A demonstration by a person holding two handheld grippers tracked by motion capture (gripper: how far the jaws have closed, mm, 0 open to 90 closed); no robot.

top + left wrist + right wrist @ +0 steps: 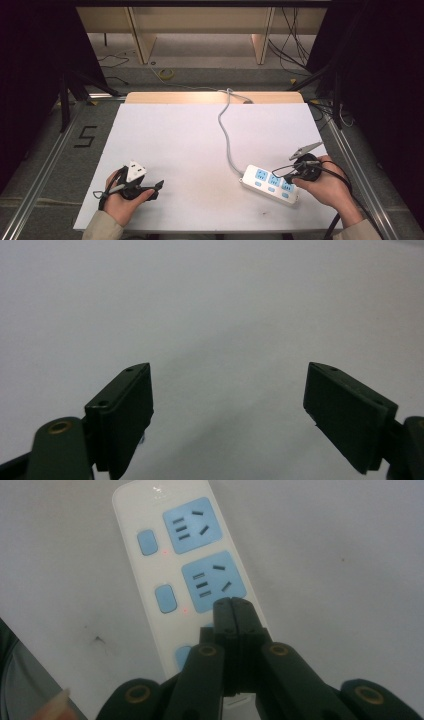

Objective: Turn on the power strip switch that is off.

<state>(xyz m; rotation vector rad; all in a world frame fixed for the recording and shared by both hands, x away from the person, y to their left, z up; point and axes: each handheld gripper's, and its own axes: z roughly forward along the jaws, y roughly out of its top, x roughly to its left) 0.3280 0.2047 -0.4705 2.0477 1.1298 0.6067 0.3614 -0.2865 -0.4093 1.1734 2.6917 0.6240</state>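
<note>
Over at the left edge of the white tabletop (190, 145), the person's left hand (120, 200) is holding the left claw (159, 187) low above the surface, its jaws pointing toward the middle. Seen from the left gripper view, the left claw (227, 410) is standing released, its two black jaws spread wide with nothing but bare white surface between them.

Moving rightward, a grey cable (226, 135) is running from the far edge of the tabletop down to a white power strip (270, 184), which is lying near the right front corner with its blue sockets facing up. The right hand (327, 187) is holding the right claw (289, 179) over the strip's near end. From the right gripper view, the right claw (231, 605) is sitting clenched, jaws pressed together with nothing between them, its tip hovering at the lower edge of the middle blue socket (214, 581). Small red lights (185, 612) are glowing beside the blue switches (165, 598).
</note>
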